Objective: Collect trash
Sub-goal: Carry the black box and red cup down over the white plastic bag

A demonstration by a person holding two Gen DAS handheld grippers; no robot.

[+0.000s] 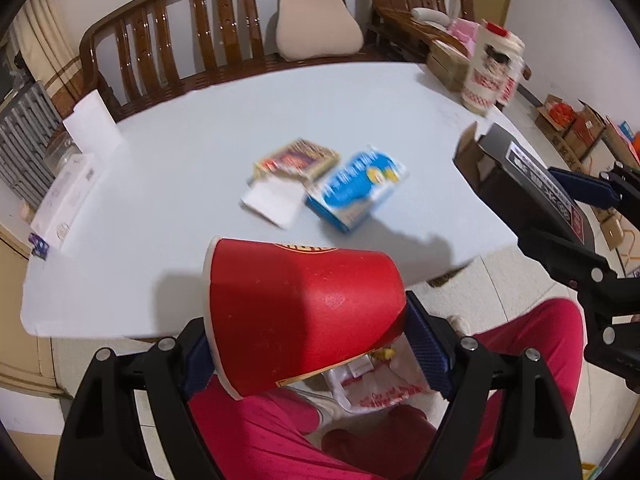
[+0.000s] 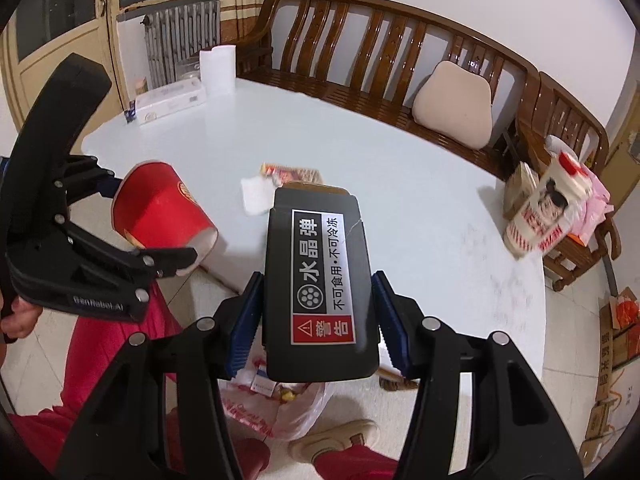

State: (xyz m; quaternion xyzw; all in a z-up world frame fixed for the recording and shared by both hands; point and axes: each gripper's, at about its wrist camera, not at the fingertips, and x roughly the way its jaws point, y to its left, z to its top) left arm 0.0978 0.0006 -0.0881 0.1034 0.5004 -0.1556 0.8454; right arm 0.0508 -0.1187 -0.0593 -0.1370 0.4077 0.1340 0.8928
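I hold the red paper cup (image 1: pixel 300 312) clamped in my left gripper (image 1: pixel 316 344) and the black box (image 2: pixel 320 280) in my right gripper (image 2: pixel 320 320), both above the plastic trash bag (image 2: pixel 276 408) on the floor, ready for dropping.

bench (image 2: pixel 384 40): dark wood, slatted back, beyond the jaws across the table
cushion (image 2: pixel 454 106): beige, on the bench seat, ahead and right of the jaws
paper roll (image 2: pixel 217 66): white, upright, far ahead to the left
radiator (image 2: pixel 176 36): grey, behind the paper roll
cardboard boxes (image 2: pixel 616 332): on the floor, right
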